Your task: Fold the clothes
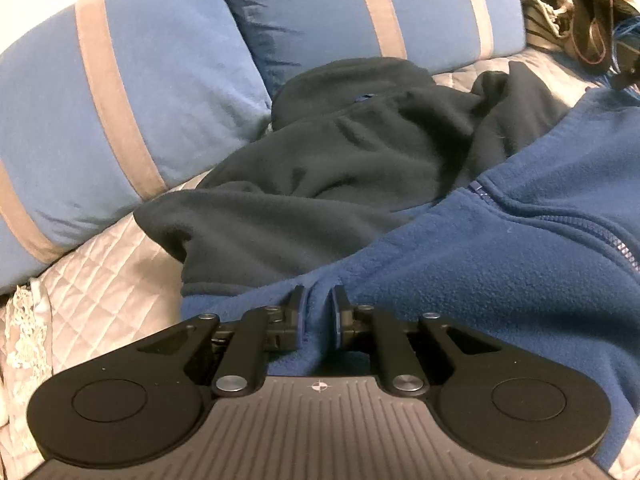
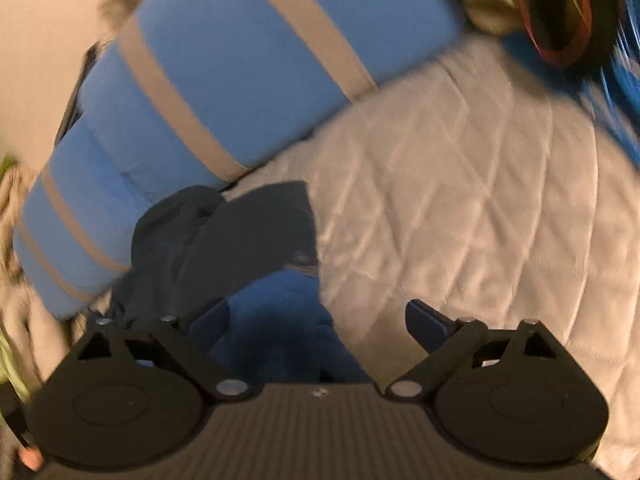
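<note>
A blue fleece jacket point(image 1: 500, 264) with a zipper lies on the quilted bedspread, partly over a dark navy fleece garment point(image 1: 340, 168). My left gripper point(image 1: 318, 300) is shut on a fold of the blue fleece at its near edge. In the blurred right wrist view, my right gripper point(image 2: 316, 316) is open, with part of the blue fleece point(image 2: 276, 320) lying between its jaws and the dark garment point(image 2: 224, 232) just beyond it. Whether the right fingers touch the fleece I cannot tell.
Two blue pillows with grey stripes point(image 1: 120, 100) point(image 1: 380, 8) lean at the head of the bed. The grey quilted bedspread point(image 2: 480, 200) stretches to the right. Dark bags and straps point(image 1: 580, 12) lie at the far right.
</note>
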`<state>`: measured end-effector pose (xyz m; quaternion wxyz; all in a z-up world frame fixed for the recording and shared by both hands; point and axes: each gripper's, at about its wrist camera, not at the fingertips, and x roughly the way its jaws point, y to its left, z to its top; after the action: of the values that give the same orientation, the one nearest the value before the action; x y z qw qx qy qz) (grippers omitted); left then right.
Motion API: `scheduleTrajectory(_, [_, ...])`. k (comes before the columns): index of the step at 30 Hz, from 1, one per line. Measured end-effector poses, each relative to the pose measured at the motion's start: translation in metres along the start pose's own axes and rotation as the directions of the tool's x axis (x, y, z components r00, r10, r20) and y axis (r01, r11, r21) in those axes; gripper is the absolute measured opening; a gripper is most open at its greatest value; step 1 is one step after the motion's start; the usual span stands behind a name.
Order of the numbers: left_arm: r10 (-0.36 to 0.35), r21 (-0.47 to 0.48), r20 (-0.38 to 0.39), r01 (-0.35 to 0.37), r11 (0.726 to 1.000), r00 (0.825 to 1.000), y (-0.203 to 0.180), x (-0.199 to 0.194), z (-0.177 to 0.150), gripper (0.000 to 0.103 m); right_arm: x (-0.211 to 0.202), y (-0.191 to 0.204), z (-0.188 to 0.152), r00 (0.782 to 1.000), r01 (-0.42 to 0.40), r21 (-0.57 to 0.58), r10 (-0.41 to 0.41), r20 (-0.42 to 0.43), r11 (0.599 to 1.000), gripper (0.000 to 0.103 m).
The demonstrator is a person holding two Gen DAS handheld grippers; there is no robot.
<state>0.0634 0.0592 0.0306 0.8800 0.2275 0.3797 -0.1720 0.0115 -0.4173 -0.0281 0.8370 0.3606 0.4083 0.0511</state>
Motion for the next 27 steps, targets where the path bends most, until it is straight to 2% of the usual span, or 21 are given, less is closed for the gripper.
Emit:
scheduleTrajectory(2, [0.004, 0.01, -0.014, -0.004, 1.0, 1.0, 0.0, -0.001, 0.0, 0.015, 0.003, -0.015, -0.002, 0.998, -0.052, 0.088, 0.053, -0.015, 0.995, 0.079])
scheduleTrajectory(4, [0.002, 0.011, -0.022, -0.001, 1.0, 1.0, 0.001, -0.002, 0.0, 0.015, 0.003, -0.019, -0.004, 0.996, -0.086, 0.116, 0.087, -0.005, 0.99, 0.076])
scheduleTrajectory(10, [0.011, 0.03, -0.051, -0.009, 1.0, 0.999, -0.001, 0.002, -0.002, 0.015, 0.002, -0.01, 0.0, 0.989, -0.145, 0.065, 0.143, 0.035, 0.987, 0.067])
scheduleTrajectory(13, [0.02, 0.04, -0.053, -0.018, 0.999, 0.998, -0.003, 0.004, -0.002, 0.015, 0.013, -0.012, 0.001, 0.99, -0.143, 0.082, 0.144, -0.001, 0.986, 0.066])
scheduleTrajectory(14, [0.019, 0.039, -0.053, -0.016, 0.999, 0.998, -0.003, 0.004, -0.002, 0.015, 0.016, -0.014, 0.001, 0.989, -0.145, 0.096, 0.146, -0.008, 0.985, 0.061])
scheduleTrajectory(15, [0.017, 0.038, -0.052, -0.015, 0.999, 0.998, -0.003, 0.004, -0.002, 0.015, 0.018, -0.017, 0.001, 0.989, -0.147, 0.113, 0.149, -0.013, 0.983, 0.053])
scheduleTrajectory(16, [0.014, 0.035, -0.051, -0.012, 0.999, 0.999, -0.002, 0.004, -0.003, 0.015, 0.017, -0.016, 0.001, 0.989, -0.148, 0.112, 0.149, 0.002, 0.983, 0.027])
scheduleTrajectory(17, [0.01, 0.032, -0.048, -0.009, 0.999, 0.999, -0.001, 0.004, -0.003, 0.015, 0.014, -0.015, 0.0, 0.989, -0.15, 0.108, 0.148, 0.022, 0.983, 0.023])
scheduleTrajectory(19, [0.005, 0.025, -0.042, -0.004, 1.0, 0.999, 0.0, 0.003, -0.003, 0.015, -0.002, 0.005, -0.002, 0.984, -0.129, -0.023, 0.13, 0.118, 0.991, 0.019])
scheduleTrajectory(20, [0.004, 0.021, -0.039, -0.003, 1.0, 0.999, 0.001, 0.003, -0.003, 0.015, -0.013, 0.018, -0.004, 0.977, -0.11, -0.113, 0.128, 0.172, 0.988, 0.005])
scheduleTrajectory(23, [0.003, 0.013, -0.029, -0.002, 1.0, 1.0, 0.001, 0.002, -0.003, 0.015, -0.041, 0.051, -0.009, 0.939, -0.038, -0.315, 0.142, 0.313, 0.948, 0.001])
scheduleTrajectory(25, [0.005, 0.015, -0.027, -0.005, 1.0, 1.0, 0.001, 0.002, -0.004, 0.015, -0.051, 0.056, -0.008, 0.925, -0.036, -0.337, 0.159, 0.345, 0.941, 0.001])
scheduleTrajectory(27, [0.007, 0.018, -0.028, -0.007, 1.0, 1.0, 0.0, 0.002, -0.004, 0.015, -0.052, 0.053, -0.001, 0.93, -0.041, -0.302, 0.147, 0.336, 0.952, 0.006])
